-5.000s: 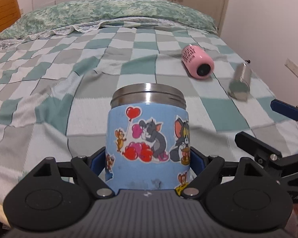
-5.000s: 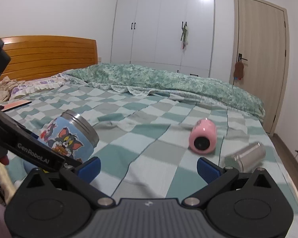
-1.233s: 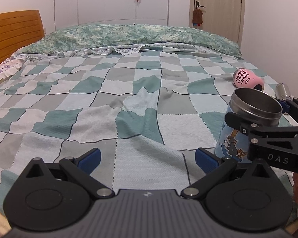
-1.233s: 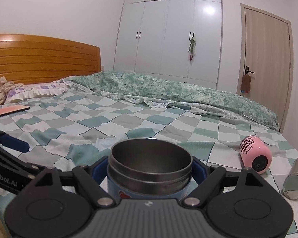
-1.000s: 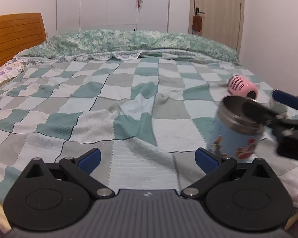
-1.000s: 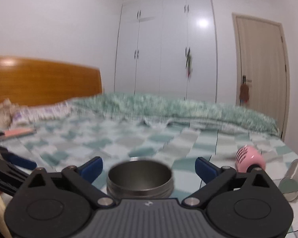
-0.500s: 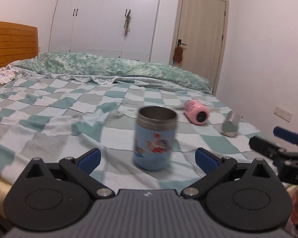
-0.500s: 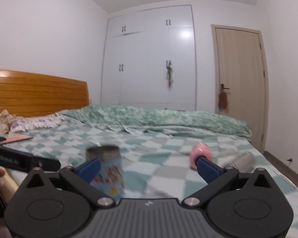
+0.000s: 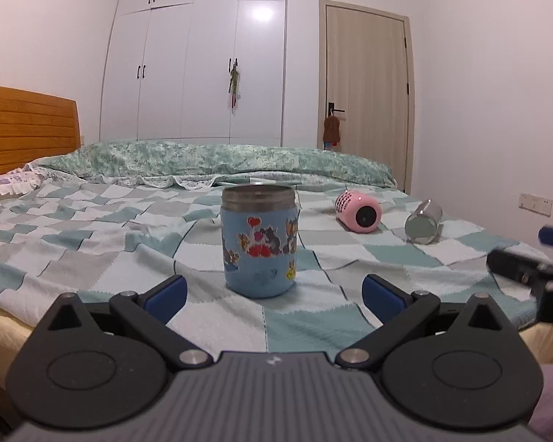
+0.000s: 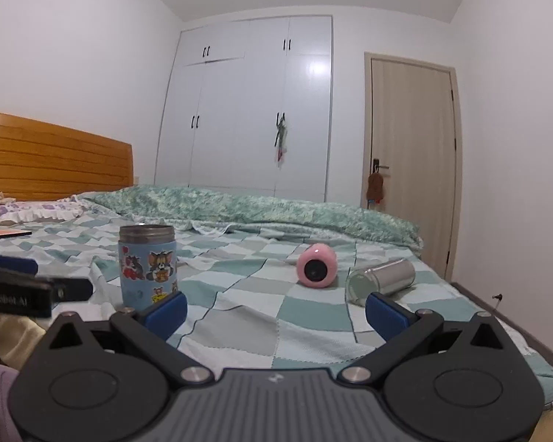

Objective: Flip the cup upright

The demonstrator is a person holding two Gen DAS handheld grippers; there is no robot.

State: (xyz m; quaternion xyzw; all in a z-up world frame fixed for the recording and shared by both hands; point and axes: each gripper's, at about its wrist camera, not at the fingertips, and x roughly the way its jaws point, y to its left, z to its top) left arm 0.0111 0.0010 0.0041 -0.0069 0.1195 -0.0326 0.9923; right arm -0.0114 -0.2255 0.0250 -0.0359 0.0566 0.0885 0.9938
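Note:
The blue cartoon-sticker cup (image 9: 258, 241) stands upright on the checked bedspread, steel rim up; it also shows in the right wrist view (image 10: 147, 267). My left gripper (image 9: 272, 294) is open and empty, just short of the cup. My right gripper (image 10: 274, 311) is open and empty, to the right of the cup. A pink cup (image 9: 358, 211) lies on its side further back, as does a steel cup (image 9: 423, 216). Both also show in the right wrist view, the pink cup (image 10: 316, 265) and the steel cup (image 10: 381, 281).
The checked bedspread (image 9: 92, 243) covers the bed, with green pillows (image 9: 202, 160) at the far side and a wooden headboard (image 9: 25, 129) on the left. The bed's near edge lies just under both grippers. A door (image 10: 411, 162) and wardrobe (image 10: 254, 110) stand behind.
My right gripper opened and let go of the blue cup, leaving it upright on the bed. Both grippers pulled back and lower, toward the bed's near edge.

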